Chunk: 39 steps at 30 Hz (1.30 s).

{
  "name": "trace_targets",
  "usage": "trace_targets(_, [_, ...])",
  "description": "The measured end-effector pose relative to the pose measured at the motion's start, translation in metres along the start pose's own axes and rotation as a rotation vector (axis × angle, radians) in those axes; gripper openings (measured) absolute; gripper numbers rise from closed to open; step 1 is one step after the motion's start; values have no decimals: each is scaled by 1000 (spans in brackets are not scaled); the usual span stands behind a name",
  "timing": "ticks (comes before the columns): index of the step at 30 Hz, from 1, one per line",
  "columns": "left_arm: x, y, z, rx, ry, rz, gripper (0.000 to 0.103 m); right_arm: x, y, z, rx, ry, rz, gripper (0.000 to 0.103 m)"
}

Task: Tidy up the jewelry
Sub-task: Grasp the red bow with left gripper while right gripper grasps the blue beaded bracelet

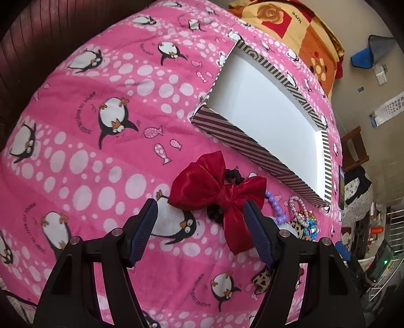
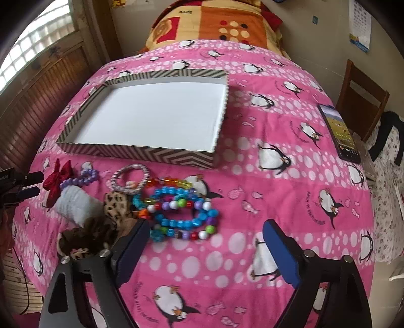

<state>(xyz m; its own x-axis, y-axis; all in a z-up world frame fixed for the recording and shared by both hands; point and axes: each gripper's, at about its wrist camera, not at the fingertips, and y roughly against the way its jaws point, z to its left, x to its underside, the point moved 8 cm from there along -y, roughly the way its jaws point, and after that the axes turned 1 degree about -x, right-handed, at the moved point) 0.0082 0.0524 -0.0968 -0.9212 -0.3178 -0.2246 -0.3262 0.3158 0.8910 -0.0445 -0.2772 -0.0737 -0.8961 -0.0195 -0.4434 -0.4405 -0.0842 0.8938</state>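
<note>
A striped shallow box (image 1: pixel 240 141) with a white inside (image 2: pixel 156 118) lies empty on a pink penguin blanket (image 1: pixel 101 151). A red bow (image 1: pixel 219 191) on a black scrunchie lies just ahead of my open left gripper (image 1: pixel 202 209), its tail reaching between the fingers; it also shows in the right wrist view (image 2: pixel 56 180). Purple beads (image 1: pixel 274 205), a pearly bracelet (image 2: pixel 130 178) and blue and mixed bead bracelets (image 2: pixel 181 214) lie in front of the box. My right gripper (image 2: pixel 205 230) is open, just below the bead bracelets, holding nothing.
A white fluffy scrunchie (image 2: pixel 75 205), a leopard-print scrunchie (image 2: pixel 116 205) and a brown one (image 2: pixel 88 236) lie left of the beads. A phone (image 2: pixel 339 132) lies at the blanket's right edge. A patterned pillow (image 2: pixel 214 22) sits behind the box. A wooden chair (image 2: pixel 363 101) stands at the right.
</note>
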Motion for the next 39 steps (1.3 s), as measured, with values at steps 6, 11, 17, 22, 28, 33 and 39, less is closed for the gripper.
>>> trace_targets(6, [-7,-16,-4,-41,-7,12,70,-6,-12,-10,-22,-24,-1,63])
trace_targets(11, [-8,-26,-16,-49,-37,21,70,-6,-29,-8,-23,25,37,53])
trace_targets(17, [-10,-34,-26,-37,-76,26,38,-2,-51,-7,-69,43,70,32])
trace_targets(22, [-15,-32,-33,-7,-92,11,16,-2,-56,-7,-150,0,70,15])
trace_targets(28, [-27,0,-39,39,-121,-43,14,-17,-10,1,-238,-13,5,15])
trace_targets(33, [-39,26,-45,81,-136,-79,14,-36,23,8,-279,-10,-51,15])
trace_targets(39, [-49,44,-54,99,-159,-117,14,-52,45,18,-332,-16,-84,15])
